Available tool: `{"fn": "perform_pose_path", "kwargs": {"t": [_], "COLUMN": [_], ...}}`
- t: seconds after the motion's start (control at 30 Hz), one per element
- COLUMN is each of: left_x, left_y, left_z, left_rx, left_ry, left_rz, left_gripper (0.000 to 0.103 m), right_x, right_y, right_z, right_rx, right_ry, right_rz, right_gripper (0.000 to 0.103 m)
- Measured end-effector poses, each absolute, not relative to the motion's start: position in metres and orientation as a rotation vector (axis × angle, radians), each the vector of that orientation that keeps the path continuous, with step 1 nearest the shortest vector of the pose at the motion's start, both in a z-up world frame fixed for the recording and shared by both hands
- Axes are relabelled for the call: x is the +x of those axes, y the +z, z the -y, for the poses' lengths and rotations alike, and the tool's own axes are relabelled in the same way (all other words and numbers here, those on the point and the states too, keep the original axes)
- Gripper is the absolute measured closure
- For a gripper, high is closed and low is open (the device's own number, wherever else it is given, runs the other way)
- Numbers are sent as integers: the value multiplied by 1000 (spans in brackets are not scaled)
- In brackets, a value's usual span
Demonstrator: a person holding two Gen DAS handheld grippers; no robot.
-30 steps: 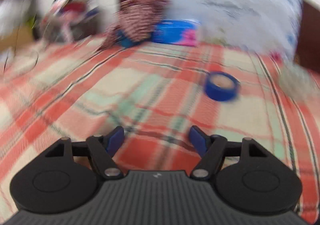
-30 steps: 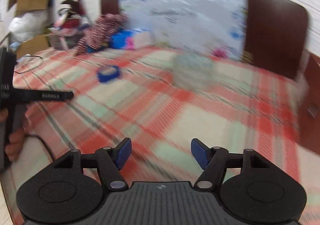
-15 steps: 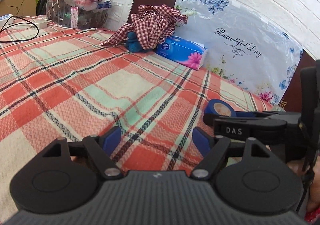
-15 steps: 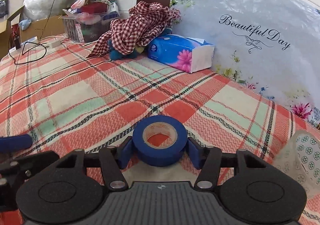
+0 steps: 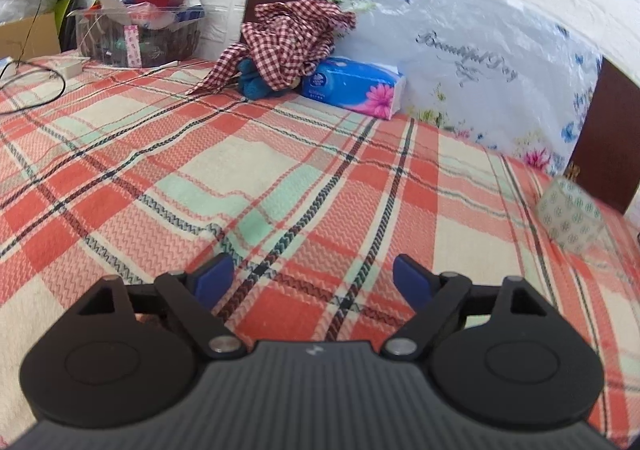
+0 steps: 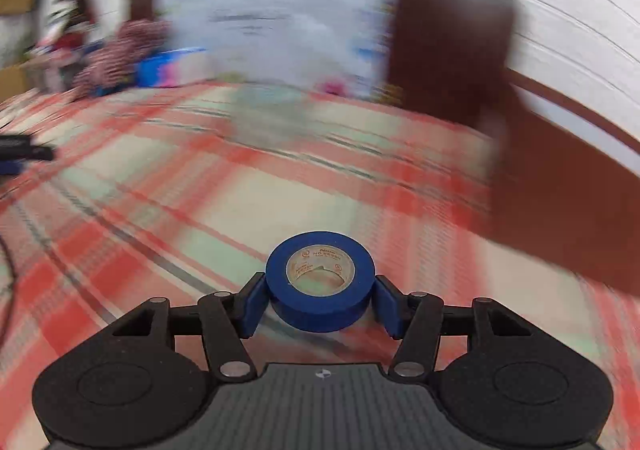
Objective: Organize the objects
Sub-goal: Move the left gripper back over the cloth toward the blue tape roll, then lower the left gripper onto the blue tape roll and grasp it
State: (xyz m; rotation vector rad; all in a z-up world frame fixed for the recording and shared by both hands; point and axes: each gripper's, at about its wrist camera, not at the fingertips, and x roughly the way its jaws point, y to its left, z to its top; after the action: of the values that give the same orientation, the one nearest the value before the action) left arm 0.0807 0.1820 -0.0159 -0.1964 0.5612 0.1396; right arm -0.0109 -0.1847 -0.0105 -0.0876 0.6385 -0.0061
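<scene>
Between the closed jaws, the blue tape roll [image 6: 320,282] carries small print around its cardboard core, too fine to make out. Far ahead of the open jaws, looping script on the floral plastic sheet [image 5: 472,62] is smeared; the tissue pack [image 5: 354,87] logo is also illegible.

Left wrist view: bright, even daylight, soft shadows only; plaid cloth [image 5: 280,170] sharp at centre, slight blur on the floral bag [image 5: 460,50] and patterned cup [image 5: 570,218] toward the right; fisheye curving at the edges, dark corners. Right wrist view: equally bright, heavy motion blur over the whole background; only the blue tape roll [image 6: 320,282] and the black gripper body are sharp.
</scene>
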Motion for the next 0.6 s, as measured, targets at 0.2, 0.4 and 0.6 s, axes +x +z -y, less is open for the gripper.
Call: {"fn": "perform_pose_path", "kwargs": {"t": [0.2,0.4,0.6], "left_x": [79,62,48], "left_y": [3,32,31], "left_z": [-113,39,141], "left_rx": [-79,19,178], "left_ry": [11,-431,-549], "left_rz": [-617,-685,-838], "left_gripper": [31,42,46], "right_x": [-84,-88,-98], "right_y": [-11,-15,-10], "right_z": [270,264,271], "right_rx": [69,37,13], "right_ry": [-249,-224,-212], "right_rz": [-622,-612,-619], "right_gripper": [47,40,41]}}
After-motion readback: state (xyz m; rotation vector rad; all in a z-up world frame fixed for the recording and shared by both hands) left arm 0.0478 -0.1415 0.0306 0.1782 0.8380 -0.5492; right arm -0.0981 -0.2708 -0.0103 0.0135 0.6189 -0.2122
